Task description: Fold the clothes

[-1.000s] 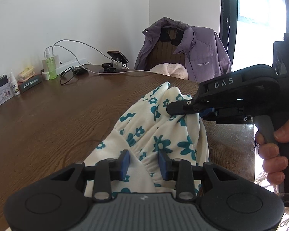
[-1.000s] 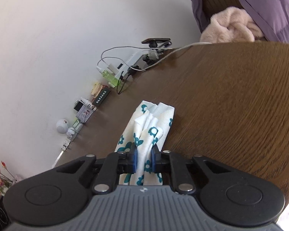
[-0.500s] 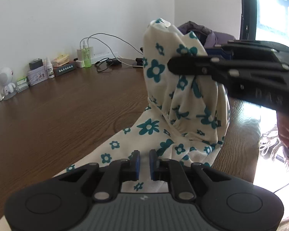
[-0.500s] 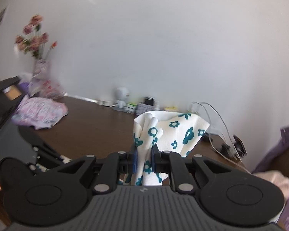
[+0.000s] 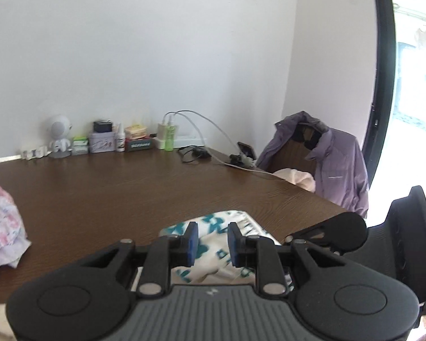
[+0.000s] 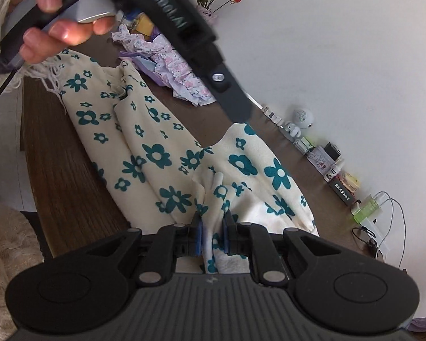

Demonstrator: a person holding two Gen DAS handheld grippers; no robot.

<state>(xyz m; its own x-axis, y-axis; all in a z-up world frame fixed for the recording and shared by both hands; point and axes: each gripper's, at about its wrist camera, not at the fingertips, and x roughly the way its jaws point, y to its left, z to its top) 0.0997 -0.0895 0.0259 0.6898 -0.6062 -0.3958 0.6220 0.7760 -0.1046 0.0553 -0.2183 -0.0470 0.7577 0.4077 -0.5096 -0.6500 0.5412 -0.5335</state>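
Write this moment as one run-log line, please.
step: folding | right gripper: shut on cream cloth with teal flowers | left gripper: jaws just reopened slightly, cloth between them, grip unclear | surface: brown wooden table

Cloth (image 6: 156, 153): a second ago bunched and lifted off the table (image 5: 127, 187) in a tall peak; now spread long across it, one end toward the person's hand (image 6: 56, 31).
Left gripper (image 5: 212, 240): jaws closed in, then just opened a little; cloth between them, pads not pressing.
Right gripper (image 6: 212, 231): has rolled over, view tilted; now low beside the left.
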